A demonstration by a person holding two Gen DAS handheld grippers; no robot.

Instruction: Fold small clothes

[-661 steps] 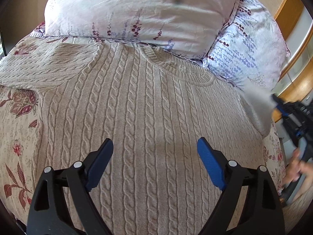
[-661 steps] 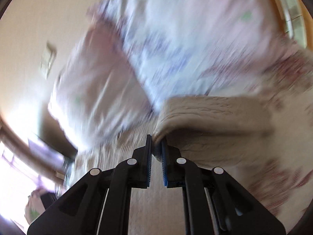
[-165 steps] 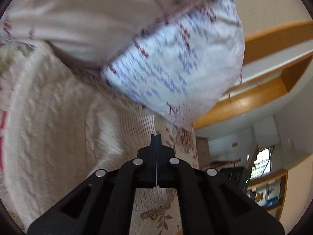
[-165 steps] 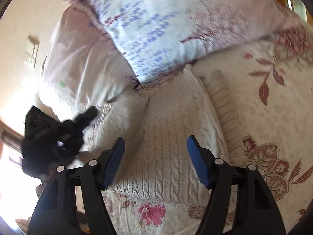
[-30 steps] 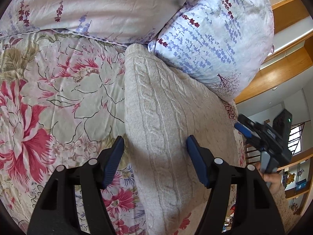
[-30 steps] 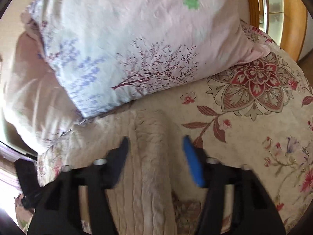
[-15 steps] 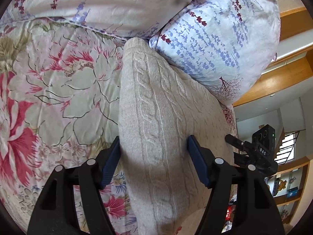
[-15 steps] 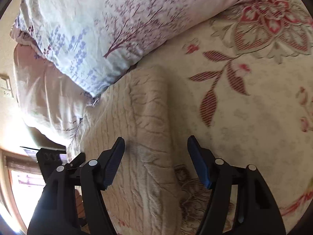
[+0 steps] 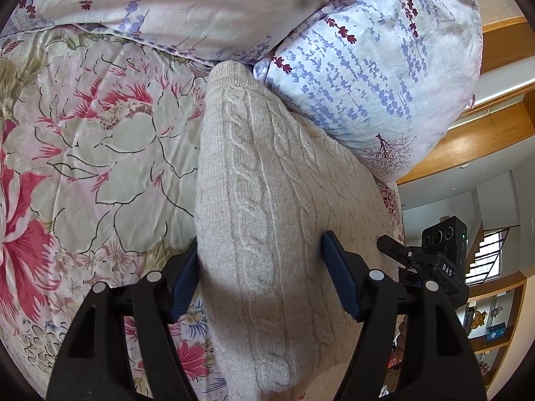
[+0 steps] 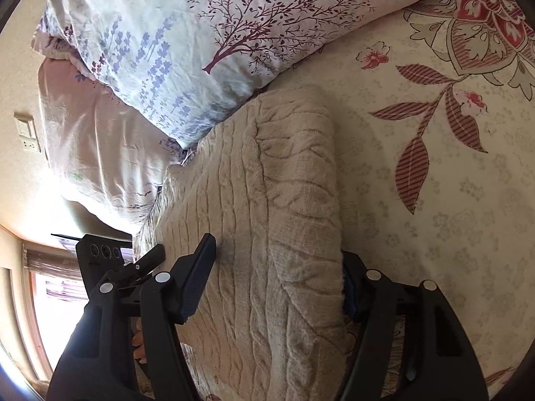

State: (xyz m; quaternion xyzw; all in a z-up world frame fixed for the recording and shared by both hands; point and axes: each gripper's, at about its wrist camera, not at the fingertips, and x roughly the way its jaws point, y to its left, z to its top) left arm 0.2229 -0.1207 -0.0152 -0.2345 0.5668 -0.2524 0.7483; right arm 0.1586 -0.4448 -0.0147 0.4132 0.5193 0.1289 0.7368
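Observation:
A beige cable-knit sweater (image 9: 260, 183) lies folded into a long thick bundle on the floral bedspread (image 9: 83, 150), its far end against the pillows. My left gripper (image 9: 262, 284) straddles the bundle's left edge, jaws wide: one pad beside the fold, the other resting on top. In the right wrist view the sweater (image 10: 267, 183) runs between the jaws of my right gripper (image 10: 277, 267). Those jaws are closing, one finger (image 10: 200, 267) lying on the knit, the other mostly hidden behind the right-hand edge. Neither gripper visibly pinches the fabric.
A blue-flowered pillow (image 9: 367, 50) and a pink one (image 9: 167, 0) crowd the sweater's far end. Bare bedspread (image 10: 451, 217) spreads to the right of the bundle. A wooden bed frame (image 9: 468, 140) and shelves lie beyond. A wall switch (image 10: 26, 130) shows at left.
My right gripper has sunk and tipped downward onto the sweater's right edge, which now fills the space between its jaws. The left gripper has barely moved, only rolling slightly.

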